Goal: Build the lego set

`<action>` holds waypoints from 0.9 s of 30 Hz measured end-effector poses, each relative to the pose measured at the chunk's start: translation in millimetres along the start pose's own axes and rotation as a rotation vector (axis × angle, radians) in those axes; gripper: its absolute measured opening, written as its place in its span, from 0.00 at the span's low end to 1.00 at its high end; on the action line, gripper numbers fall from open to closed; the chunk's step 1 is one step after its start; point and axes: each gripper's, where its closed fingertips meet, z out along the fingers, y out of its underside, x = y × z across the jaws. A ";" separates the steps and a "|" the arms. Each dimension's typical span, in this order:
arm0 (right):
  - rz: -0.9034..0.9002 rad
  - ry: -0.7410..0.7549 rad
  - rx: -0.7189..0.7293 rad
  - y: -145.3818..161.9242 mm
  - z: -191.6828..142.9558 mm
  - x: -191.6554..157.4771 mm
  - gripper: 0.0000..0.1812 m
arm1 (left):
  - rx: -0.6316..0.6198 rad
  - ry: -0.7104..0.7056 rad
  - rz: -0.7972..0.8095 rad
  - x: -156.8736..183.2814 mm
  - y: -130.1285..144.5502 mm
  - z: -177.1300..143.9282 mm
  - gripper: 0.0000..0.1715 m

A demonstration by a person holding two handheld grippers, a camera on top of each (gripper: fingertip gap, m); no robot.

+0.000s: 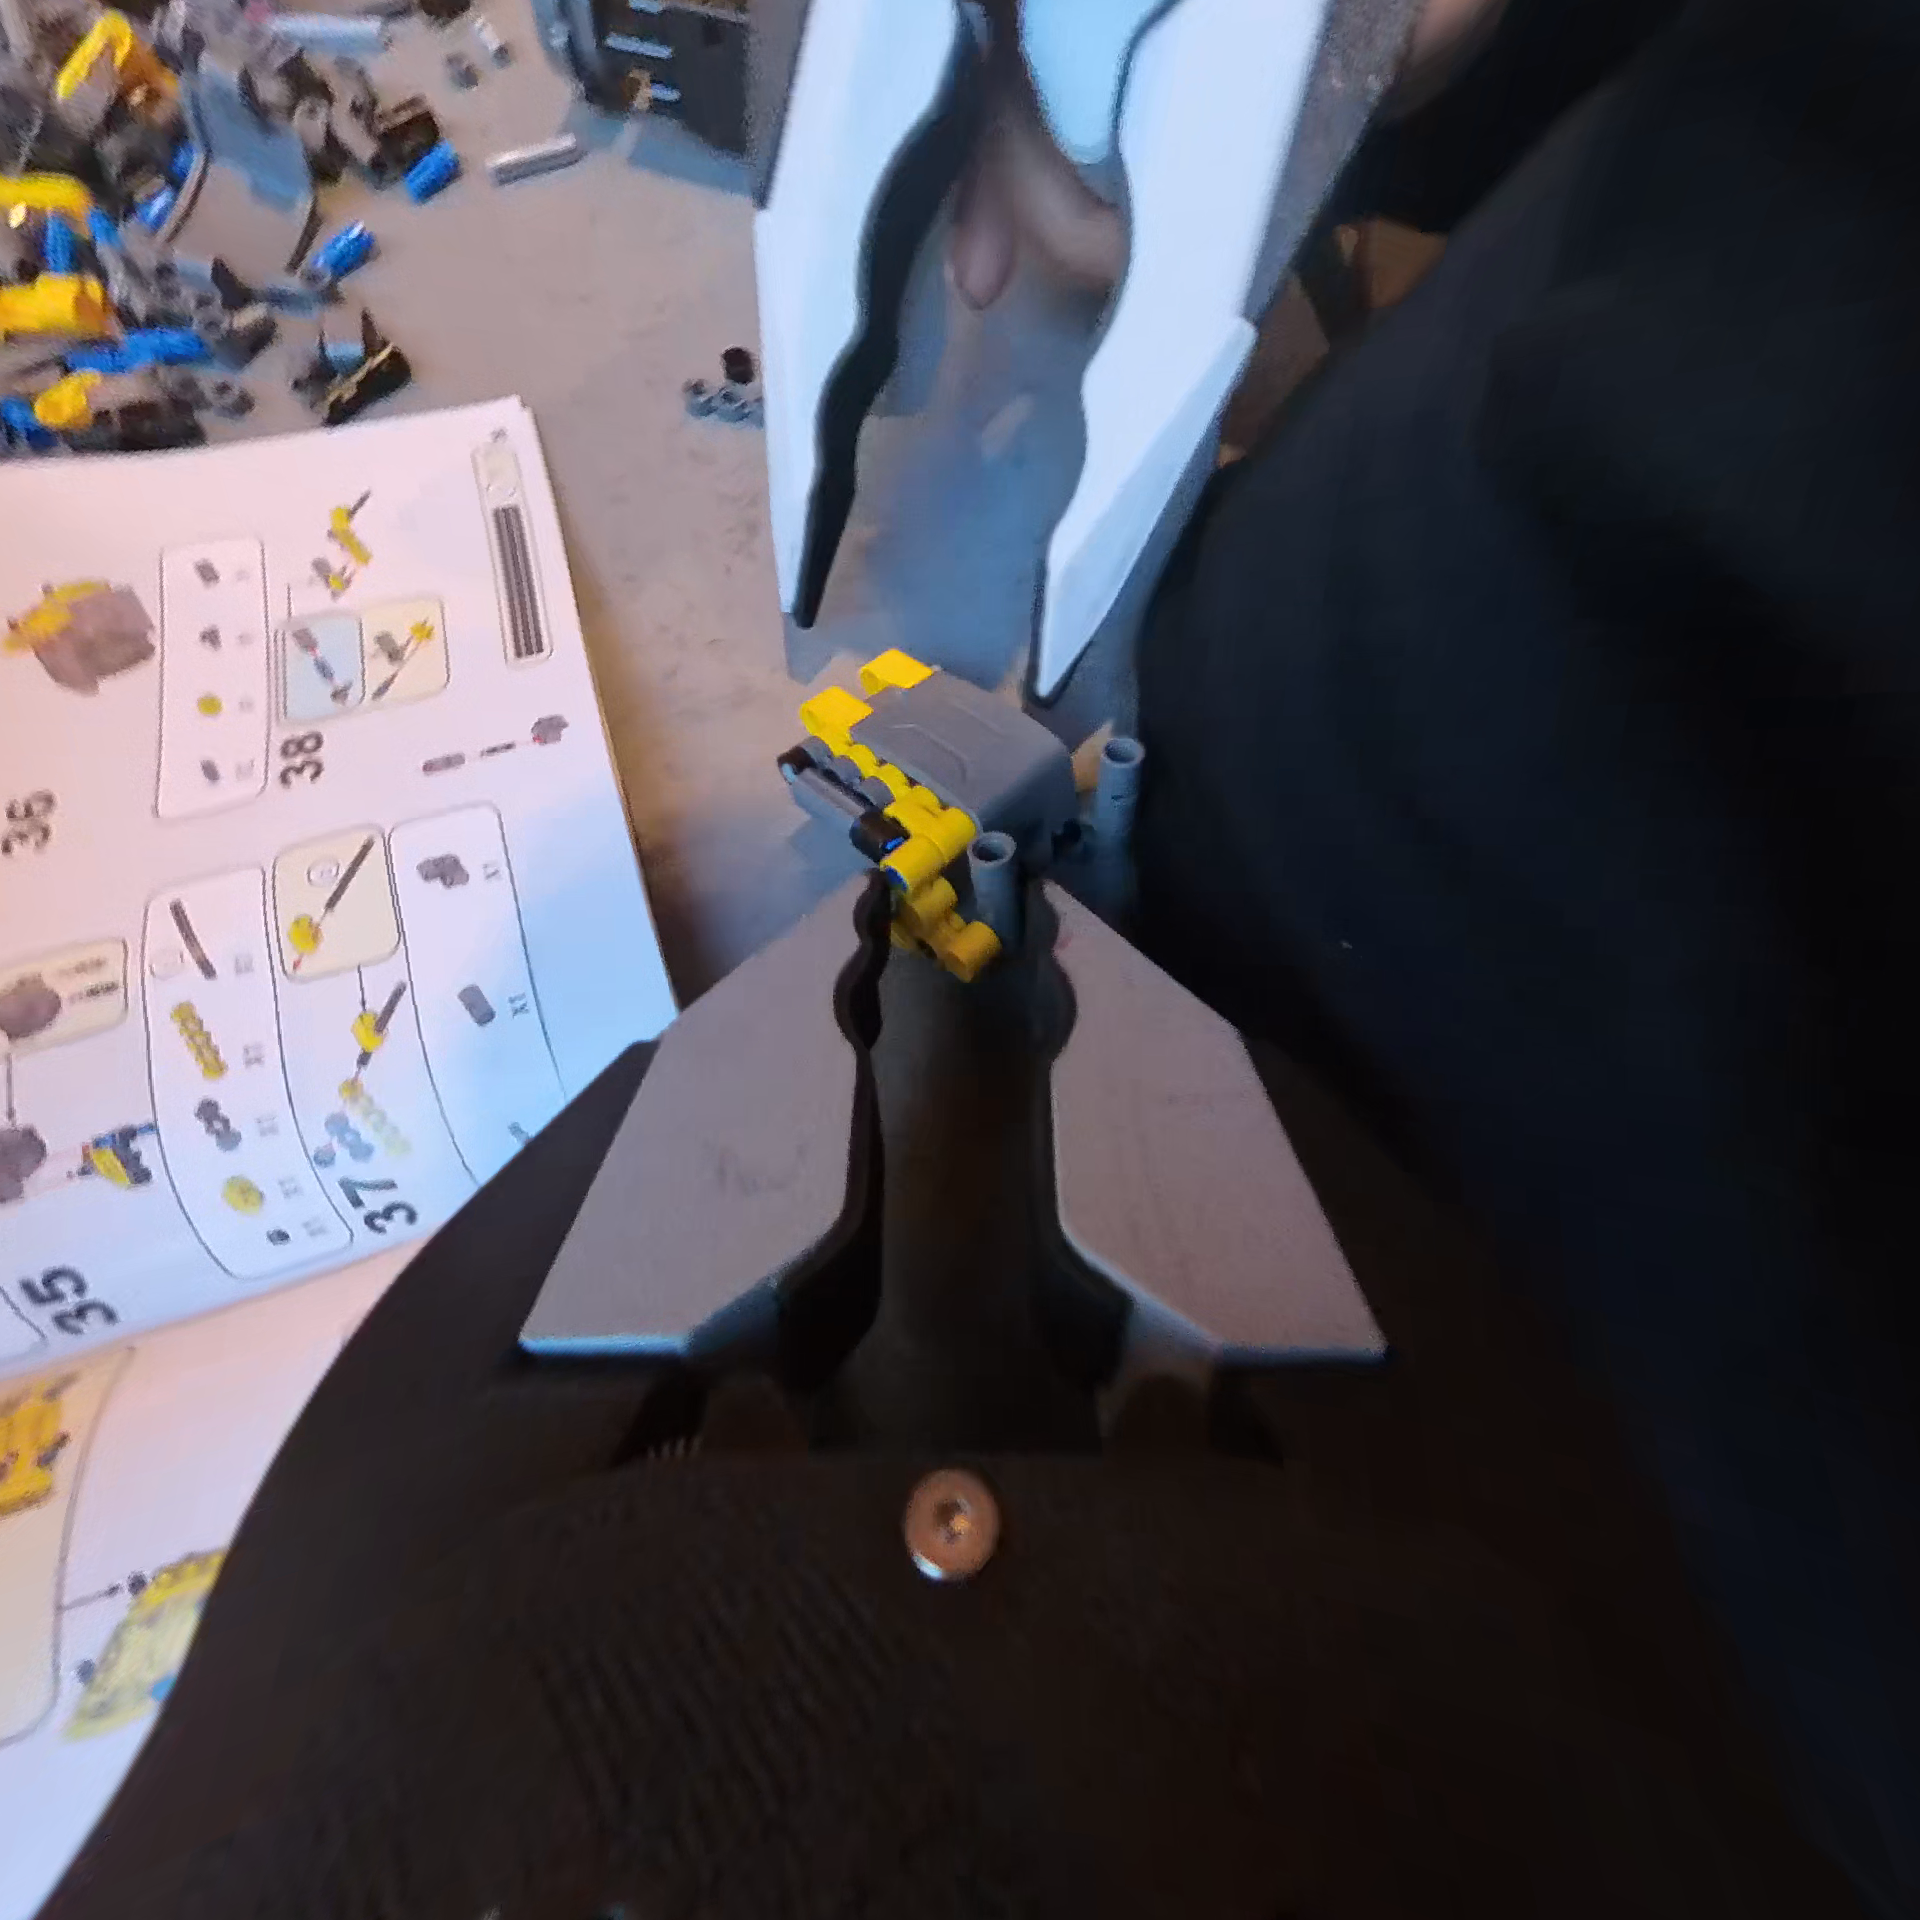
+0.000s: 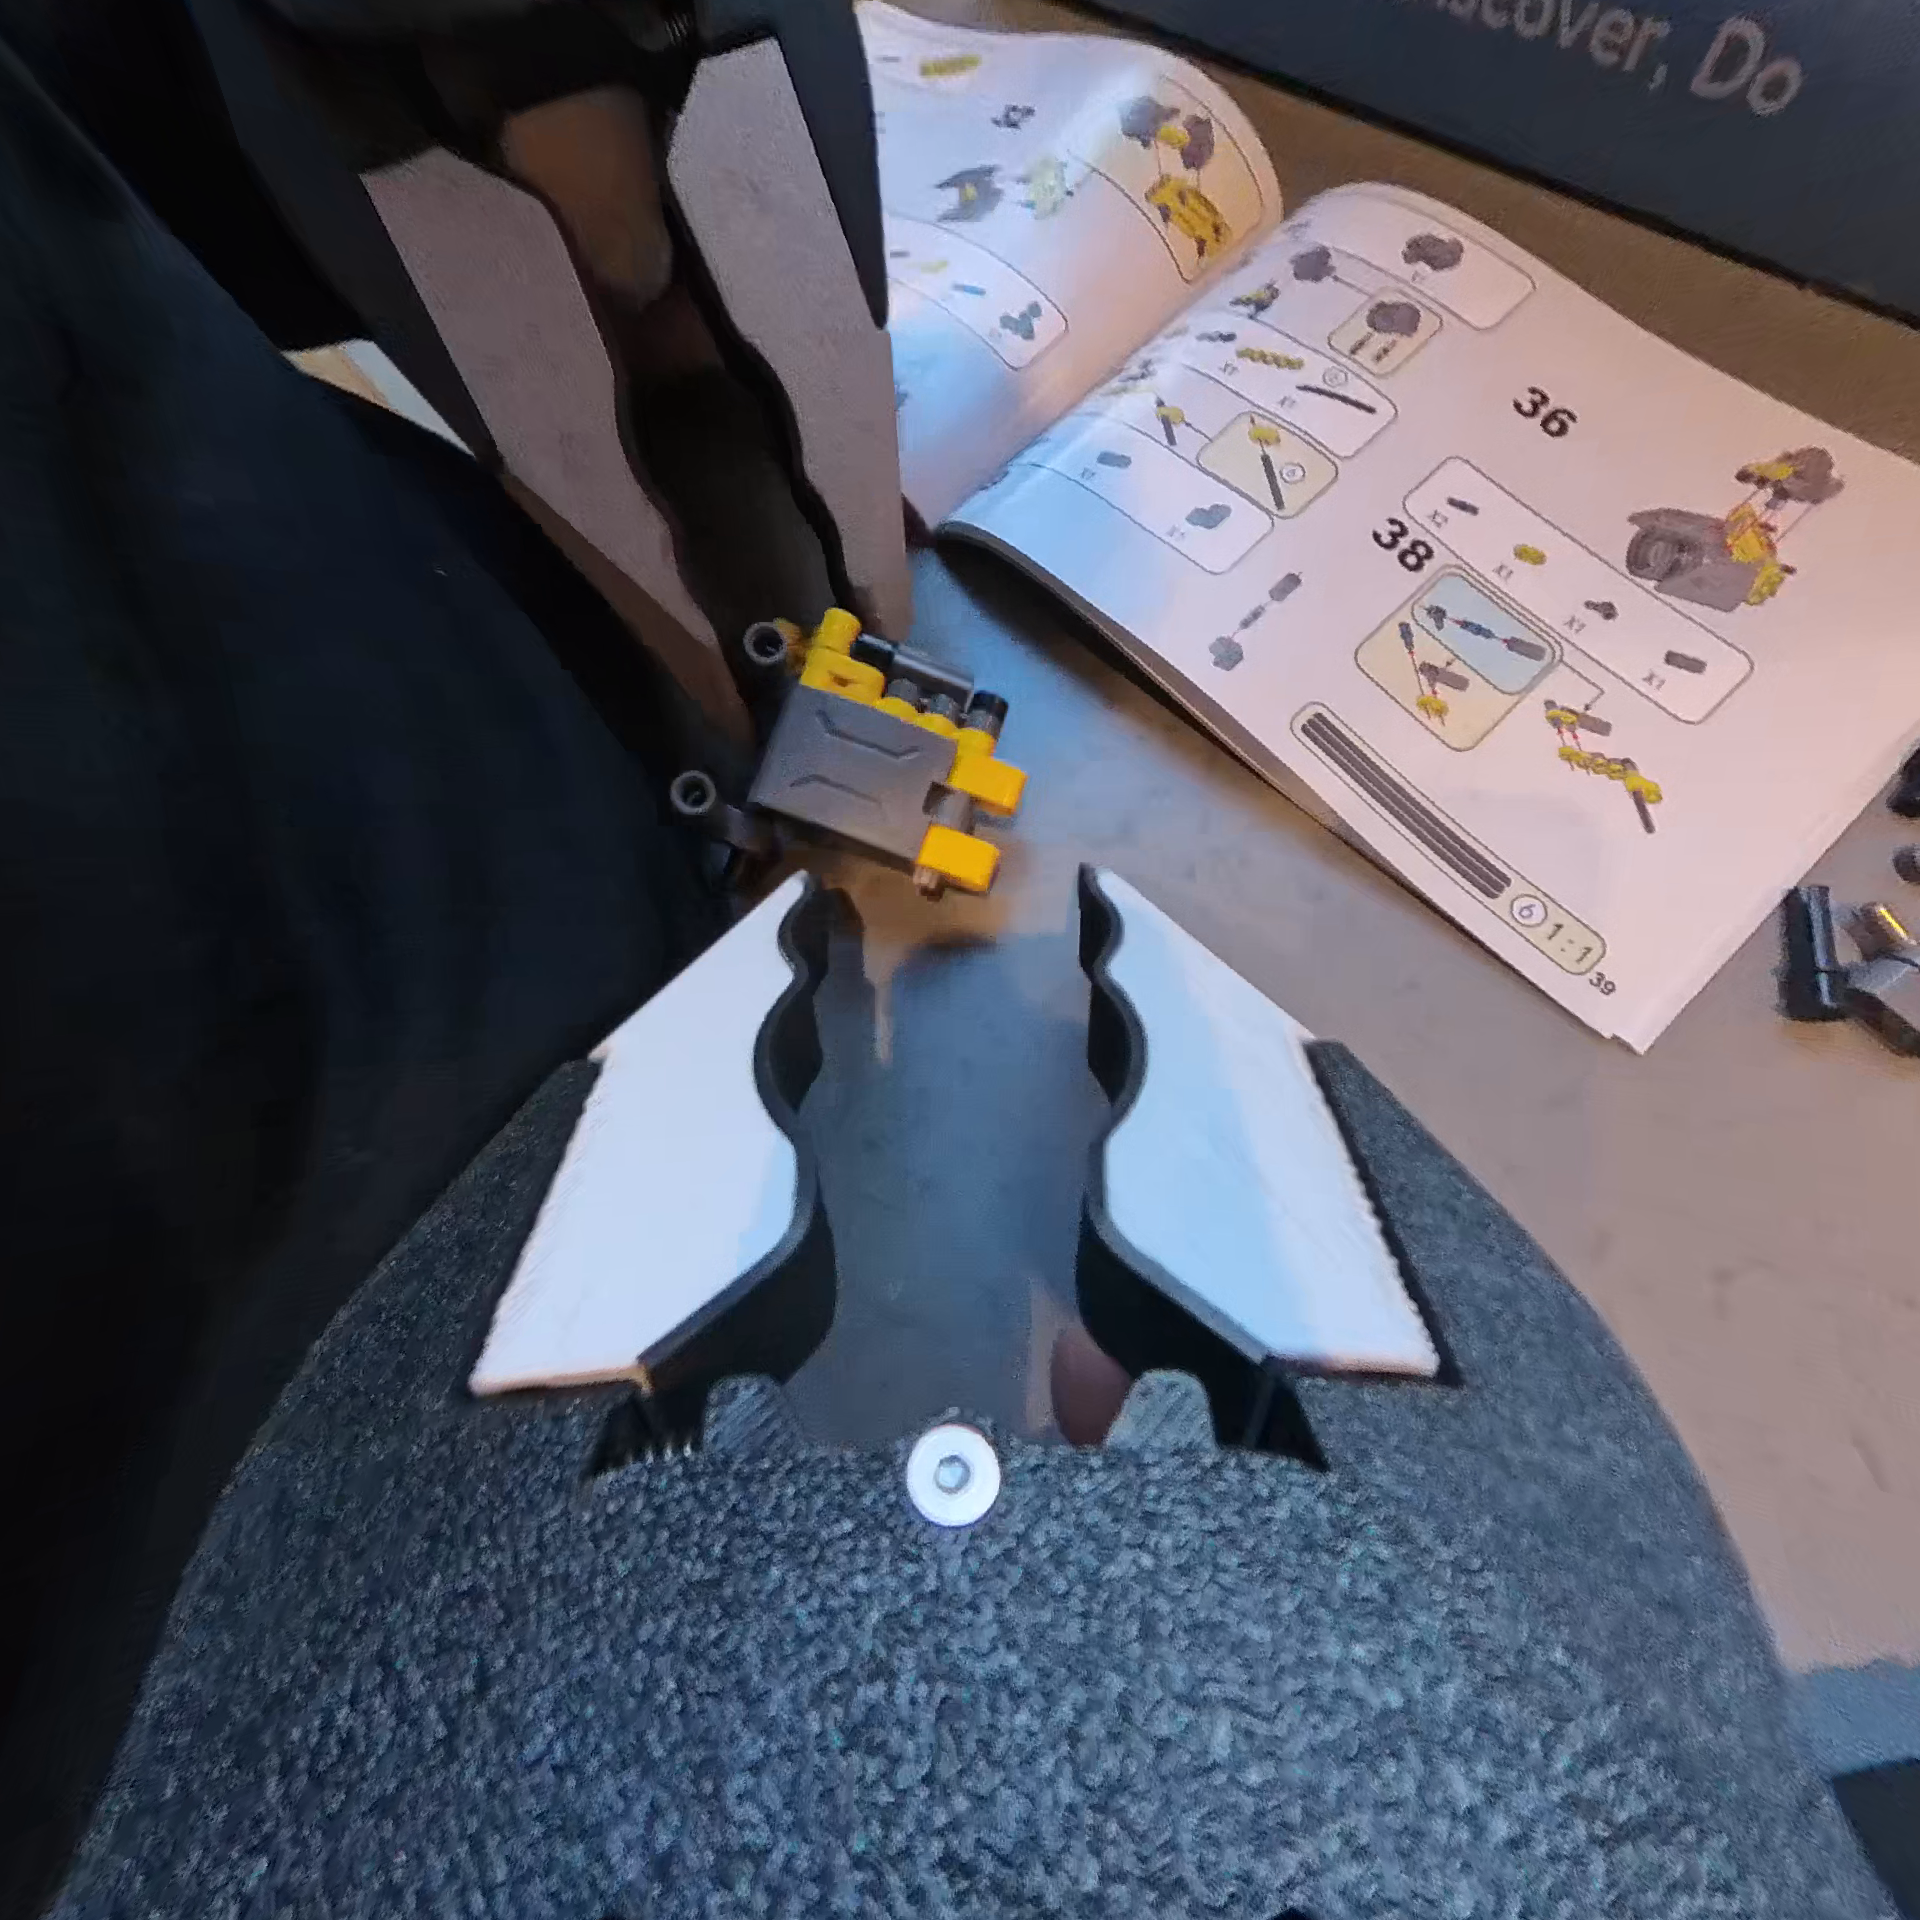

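My left gripper point(image 1: 951, 902) is shut on a small grey and yellow brick assembly point(image 1: 961, 764), gripping its yellow beam end and holding it just above the table. In the right wrist view the left gripper point(image 2: 821, 665) comes down from the top onto the same assembly point(image 2: 852, 769). My right gripper point(image 2: 945, 883) is open and empty. Its white fingertips sit just short of the assembly's yellow end. It also shows in the left wrist view point(image 1: 925, 644), facing my left gripper from the far side of the assembly.
An open instruction booklet point(image 1: 312, 831) point(image 2: 1403, 520) lies flat beside the assembly. A pile of loose yellow, blue and black pieces point(image 1: 156, 208) sits far left. A few dark pieces point(image 2: 1849, 956) lie beyond the booklet. A person's dark clothing point(image 1: 1558, 727) point(image 2: 208, 727) is close by. My right fingertips sit around 5 centimeters from my left ones.
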 end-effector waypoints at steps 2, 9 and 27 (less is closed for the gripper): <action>-0.001 -0.020 0.012 -2.0 -0.7 -2.7 0.27 | 0.001 -0.008 0.074 1.5 -1.5 0.0 0.14; -0.028 -0.047 0.026 -3.0 -2.9 -9.6 0.26 | 0.060 -0.054 0.226 4.1 -8.1 -3.4 0.14; 0.061 -0.129 0.176 -24.4 -14.3 -17.5 0.21 | 0.203 -0.144 0.267 -0.5 -28.1 -13.4 0.13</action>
